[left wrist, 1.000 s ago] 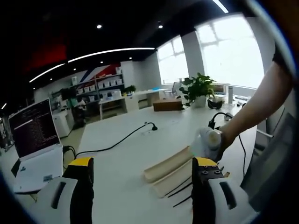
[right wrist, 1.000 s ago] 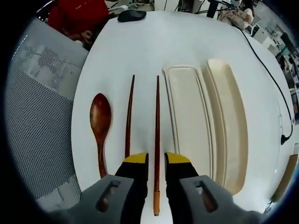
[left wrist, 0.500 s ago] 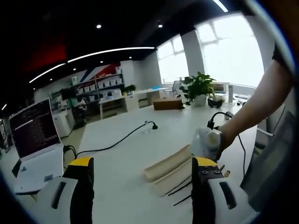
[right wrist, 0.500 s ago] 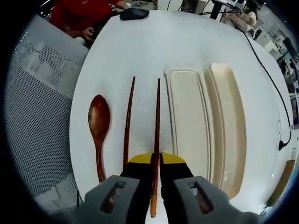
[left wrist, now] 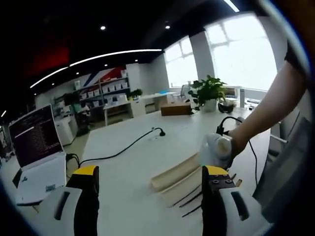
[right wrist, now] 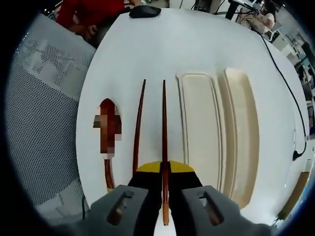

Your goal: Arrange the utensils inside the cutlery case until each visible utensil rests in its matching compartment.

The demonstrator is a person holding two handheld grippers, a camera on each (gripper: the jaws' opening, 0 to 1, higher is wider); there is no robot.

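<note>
In the right gripper view my right gripper [right wrist: 165, 169] is shut on a dark wooden chopstick [right wrist: 164, 123] near its orange-tipped end. A second chopstick [right wrist: 138, 125] lies just left of it on the white table [right wrist: 147, 44], and a wooden spoon [right wrist: 108, 142] lies further left. The cream cutlery case [right wrist: 199, 128] and its lid [right wrist: 243, 132] lie open side by side to the right. In the left gripper view my left gripper [left wrist: 147, 177] hangs open above the table with nothing between its jaws; the case [left wrist: 177, 172], the chopsticks [left wrist: 189, 199] and the other gripper [left wrist: 216, 150] in a hand sit ahead.
A laptop [left wrist: 37, 157] stands at the table's left end, a black cable [left wrist: 123, 150] runs across the middle, and a plant [left wrist: 209, 93] stands at the far end. A mesh chair back [right wrist: 44, 108] is beside the table edge; a computer mouse [right wrist: 145, 11] lies at the far end.
The right gripper shut on the chopstick a second ago and now holds it, slightly shifted. The left gripper has stayed still.
</note>
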